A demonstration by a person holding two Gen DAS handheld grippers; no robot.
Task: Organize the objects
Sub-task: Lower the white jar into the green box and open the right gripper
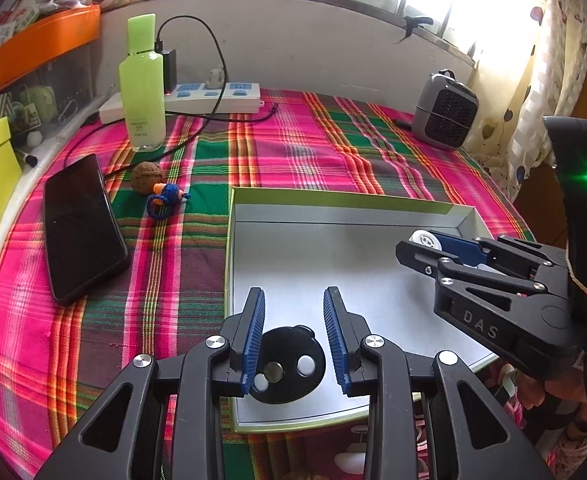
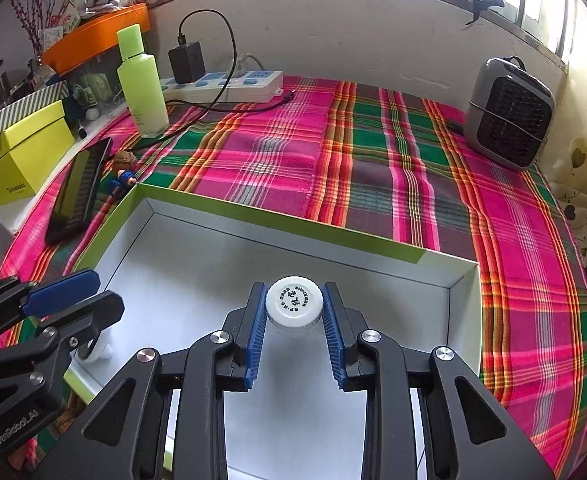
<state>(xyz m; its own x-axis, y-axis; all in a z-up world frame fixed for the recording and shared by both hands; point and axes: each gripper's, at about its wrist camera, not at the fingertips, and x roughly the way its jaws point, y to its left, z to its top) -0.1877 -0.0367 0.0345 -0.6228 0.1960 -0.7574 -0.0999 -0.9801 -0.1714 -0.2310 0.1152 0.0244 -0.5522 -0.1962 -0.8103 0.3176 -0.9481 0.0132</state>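
White-capped bottle (image 2: 293, 307) sits clamped in your right gripper (image 2: 293, 300) above the tray (image 2: 277, 218), near its right wall. Your left gripper (image 1: 293, 300) pinches the black disc (image 1: 289, 368) over the tray's near edge. Next: lower both, then release.
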